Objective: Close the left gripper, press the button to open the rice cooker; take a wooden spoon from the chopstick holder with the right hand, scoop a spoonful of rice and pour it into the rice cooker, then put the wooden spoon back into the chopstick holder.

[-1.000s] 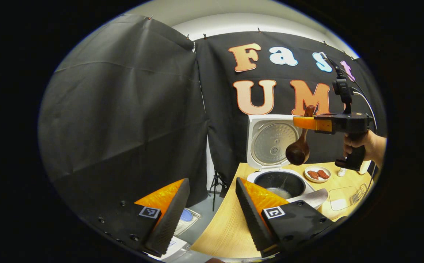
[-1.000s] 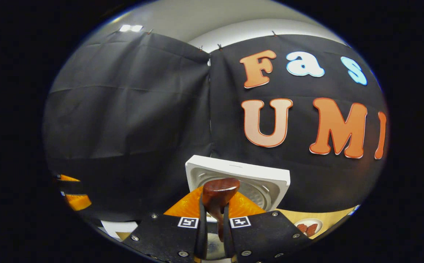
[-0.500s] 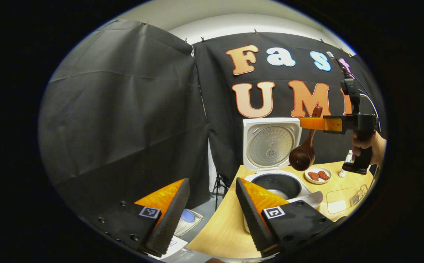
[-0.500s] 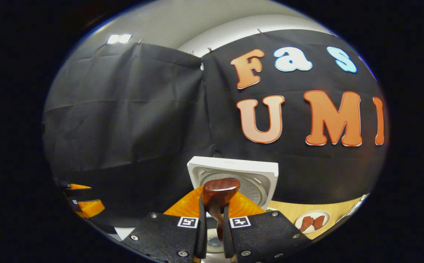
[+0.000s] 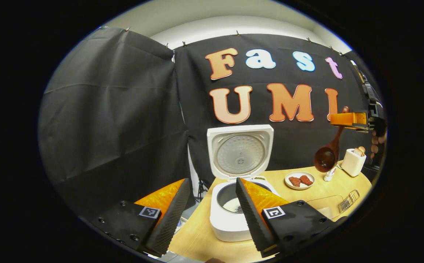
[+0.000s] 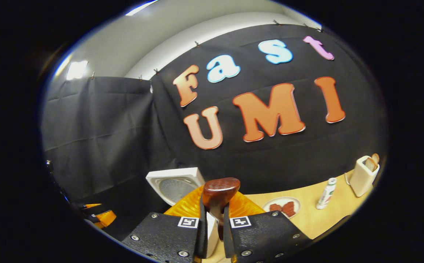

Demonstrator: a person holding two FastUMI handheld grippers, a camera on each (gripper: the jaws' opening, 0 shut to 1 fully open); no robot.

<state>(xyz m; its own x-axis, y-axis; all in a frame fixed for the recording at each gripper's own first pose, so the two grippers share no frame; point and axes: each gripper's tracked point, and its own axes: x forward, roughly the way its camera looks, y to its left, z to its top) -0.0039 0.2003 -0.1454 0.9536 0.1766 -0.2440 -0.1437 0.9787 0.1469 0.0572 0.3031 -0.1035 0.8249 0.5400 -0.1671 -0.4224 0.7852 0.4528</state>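
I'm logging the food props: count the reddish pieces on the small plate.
2, side by side on the small white plate on the table, right of the open rice cooker.

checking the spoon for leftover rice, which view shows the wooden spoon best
The left gripper view: the whole wooden spoon hangs bowl-down from the right gripper, near the chopstick holder. The right gripper view shows the handle's tip clamped between the jaws, with the bowl hidden.
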